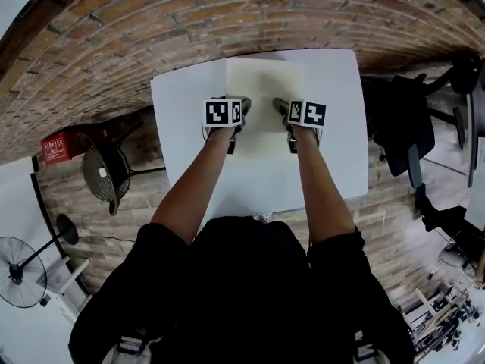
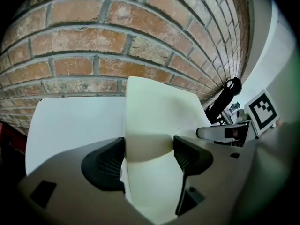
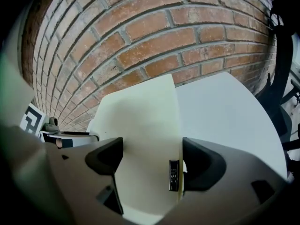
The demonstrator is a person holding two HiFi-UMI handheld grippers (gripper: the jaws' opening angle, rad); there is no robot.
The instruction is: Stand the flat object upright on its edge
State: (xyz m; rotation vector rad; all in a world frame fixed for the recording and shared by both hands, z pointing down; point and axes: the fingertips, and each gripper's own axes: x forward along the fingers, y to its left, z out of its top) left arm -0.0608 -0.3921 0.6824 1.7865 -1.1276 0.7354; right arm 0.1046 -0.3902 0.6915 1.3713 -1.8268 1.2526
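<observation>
A pale cream flat panel [image 1: 265, 82] lies on the white table [image 1: 182, 105], reaching to its far edge. My left gripper [image 1: 229, 106] sits at the panel's left side and my right gripper [image 1: 295, 108] at its right side. In the left gripper view the panel [image 2: 154, 116] fills the gap of the left gripper [image 2: 149, 149]: the left jaw stands beside the panel's left edge and the right jaw lies over its face. The right gripper [image 3: 152, 151] mirrors this over the panel [image 3: 140, 121]. Both stand wide, neither pinching it. In both gripper views the panel's far edge overlaps the bricks beyond the table.
A brick floor [image 1: 227, 14] surrounds the table. A black office chair [image 1: 405, 127] stands to the right, a round mesh chair [image 1: 102, 173] and a red box [image 1: 57, 149] to the left, a fan [image 1: 19, 271] at lower left.
</observation>
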